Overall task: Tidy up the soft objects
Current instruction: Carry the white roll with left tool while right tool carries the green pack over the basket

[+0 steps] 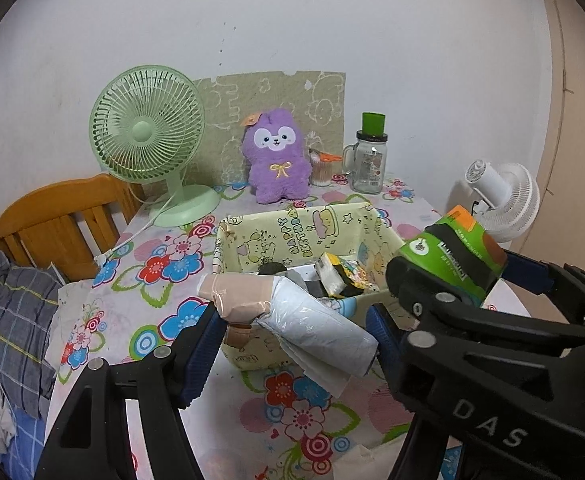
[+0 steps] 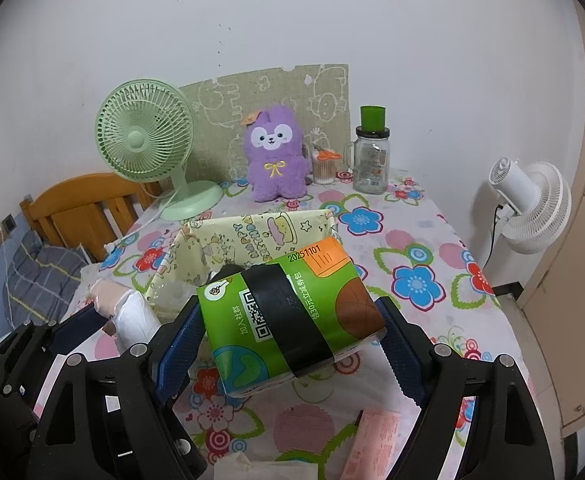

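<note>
My left gripper (image 1: 292, 328) is shut on a pale blue plastic-wrapped bundle (image 1: 316, 332) with a beige taped end. It holds the bundle above the near rim of a yellow "Happy Birthday" fabric basket (image 1: 252, 240). My right gripper (image 2: 288, 320) is shut on a green tissue pack (image 2: 292, 312) banded with black tape. The pack hangs over the basket (image 2: 212, 236) at its near right corner. The left wrist view shows that pack (image 1: 452, 252) at the right. My left gripper (image 2: 128, 320) and its white bundle (image 2: 136, 316) appear at the left of the right wrist view. Several small packets (image 1: 340, 272) lie in the basket.
On the floral tablecloth (image 2: 412, 248) at the back stand a green desk fan (image 1: 148, 140), a purple plush toy (image 1: 276, 156), a cotton-swab jar (image 1: 322, 168) and a glass mug jar (image 1: 368, 160). A wooden headboard (image 1: 52, 220) is left, a white fan (image 2: 528, 200) right. Papers (image 2: 376, 440) lie near.
</note>
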`<state>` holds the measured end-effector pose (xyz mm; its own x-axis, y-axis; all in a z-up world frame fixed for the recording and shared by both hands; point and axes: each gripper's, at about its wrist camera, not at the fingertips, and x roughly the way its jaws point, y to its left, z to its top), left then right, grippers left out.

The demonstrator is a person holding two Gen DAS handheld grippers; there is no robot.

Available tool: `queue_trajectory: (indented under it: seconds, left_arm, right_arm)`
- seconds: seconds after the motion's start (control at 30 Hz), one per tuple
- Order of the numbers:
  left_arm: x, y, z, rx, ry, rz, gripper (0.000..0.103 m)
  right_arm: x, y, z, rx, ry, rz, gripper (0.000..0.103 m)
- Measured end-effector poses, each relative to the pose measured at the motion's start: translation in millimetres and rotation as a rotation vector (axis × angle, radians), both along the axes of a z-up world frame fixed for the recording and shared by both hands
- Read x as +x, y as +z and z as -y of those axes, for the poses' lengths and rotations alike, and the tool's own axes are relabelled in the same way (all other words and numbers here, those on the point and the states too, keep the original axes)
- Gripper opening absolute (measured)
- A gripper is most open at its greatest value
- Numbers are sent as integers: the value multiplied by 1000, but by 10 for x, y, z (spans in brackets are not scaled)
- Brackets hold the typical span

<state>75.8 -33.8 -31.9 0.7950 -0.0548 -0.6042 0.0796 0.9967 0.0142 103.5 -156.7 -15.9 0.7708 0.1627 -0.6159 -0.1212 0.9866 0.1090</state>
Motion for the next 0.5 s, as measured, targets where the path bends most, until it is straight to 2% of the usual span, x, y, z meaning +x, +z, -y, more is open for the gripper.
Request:
queue_trajectory:
  seconds: [0.5]
  left_arm:
    - [384,-138,3,12,8,-49,73]
  right_arm:
    - [355,-111,-9,3,-1,-42,85]
